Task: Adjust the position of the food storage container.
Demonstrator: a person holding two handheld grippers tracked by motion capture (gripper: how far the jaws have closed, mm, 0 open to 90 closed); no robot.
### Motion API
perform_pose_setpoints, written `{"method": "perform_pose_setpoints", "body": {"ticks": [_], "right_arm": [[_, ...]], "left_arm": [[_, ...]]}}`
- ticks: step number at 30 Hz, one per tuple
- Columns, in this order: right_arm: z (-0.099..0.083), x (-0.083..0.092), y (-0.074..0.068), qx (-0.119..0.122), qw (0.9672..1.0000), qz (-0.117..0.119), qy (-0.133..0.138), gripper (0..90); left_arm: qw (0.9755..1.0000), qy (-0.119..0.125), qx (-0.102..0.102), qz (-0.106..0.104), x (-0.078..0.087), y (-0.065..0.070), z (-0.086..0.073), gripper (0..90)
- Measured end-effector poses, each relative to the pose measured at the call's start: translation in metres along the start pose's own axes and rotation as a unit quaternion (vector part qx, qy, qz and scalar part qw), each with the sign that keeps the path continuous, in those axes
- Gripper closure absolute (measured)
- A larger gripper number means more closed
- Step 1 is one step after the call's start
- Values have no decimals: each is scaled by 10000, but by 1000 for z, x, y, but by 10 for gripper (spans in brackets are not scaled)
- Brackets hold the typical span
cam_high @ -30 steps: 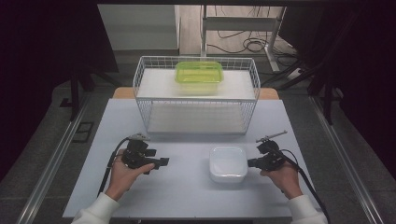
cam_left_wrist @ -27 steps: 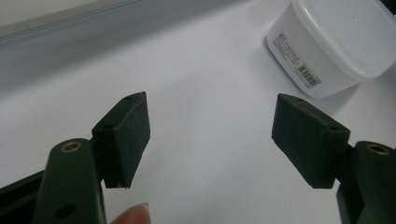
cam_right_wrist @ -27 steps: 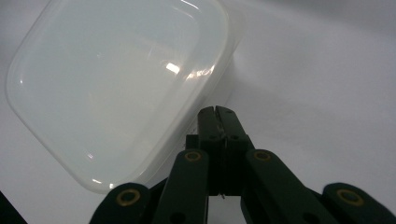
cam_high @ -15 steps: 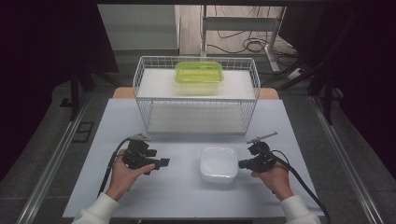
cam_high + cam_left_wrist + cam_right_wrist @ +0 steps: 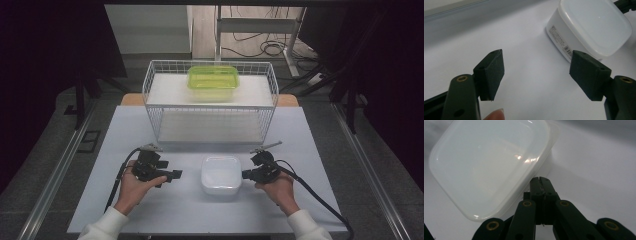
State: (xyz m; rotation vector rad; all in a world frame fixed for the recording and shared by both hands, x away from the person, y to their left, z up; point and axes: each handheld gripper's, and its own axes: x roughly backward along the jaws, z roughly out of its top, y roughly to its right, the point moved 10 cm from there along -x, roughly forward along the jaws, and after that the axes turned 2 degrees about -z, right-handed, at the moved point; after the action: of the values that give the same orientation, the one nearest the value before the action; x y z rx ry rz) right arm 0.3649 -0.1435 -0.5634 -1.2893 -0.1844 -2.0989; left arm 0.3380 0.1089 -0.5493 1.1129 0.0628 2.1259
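My right gripper, jaws pressed together on nothing, touches the side of the white lidded container on the table, my left gripper waits spread wide beside it, and no lift or transfer has begun.

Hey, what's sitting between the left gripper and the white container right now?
Nothing: in the high view, only bare table separates the left gripper from the white container. The left gripper view shows the same.
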Motion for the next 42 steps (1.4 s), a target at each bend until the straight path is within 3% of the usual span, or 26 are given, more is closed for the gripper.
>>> {"method": "perform_pose_setpoints", "body": {"ticks": [5,8,21,27,30,33,34,35,37,38,42], "right_arm": [[6,-7,-8,87,9999,-20,98,892],[5,-15,-14,91,9998,142,90,892],[6,-20,-17,41,9995,295,118,892],[6,-20,-14,108,9997,213,109,892],[6,-15,-9,168,9997,51,160,889],[9,-5,0,114,9990,-107,419,822],[9,1,5,66,9983,-209,545,729],[9,1,5,66,9983,-209,545,729],[9,9,11,87,9966,-351,735,576],[12,18,11,-25,9952,-221,950,485],[15,29,11,-170,9929,34,1178,387]], "left_arm": [[10000,-44,-22,-4,-2,0,-1,272],[10000,-43,-20,2,-3,0,-1,272],[10000,-82,-43,11,-5,0,-2,271],[10000,-59,-22,21,-3,-1,-2,269],[10000,11,7,32,-1,-2,0,268],[10000,69,37,46,1,-4,1,267],[9999,89,48,50,2,-4,1,266],[9999,112,69,54,2,-4,2,266],[9998,156,91,48,3,-4,3,265],[9997,202,126,33,4,-4,4,265],[9991,351,237,-21,8,-4,7,264]]}}
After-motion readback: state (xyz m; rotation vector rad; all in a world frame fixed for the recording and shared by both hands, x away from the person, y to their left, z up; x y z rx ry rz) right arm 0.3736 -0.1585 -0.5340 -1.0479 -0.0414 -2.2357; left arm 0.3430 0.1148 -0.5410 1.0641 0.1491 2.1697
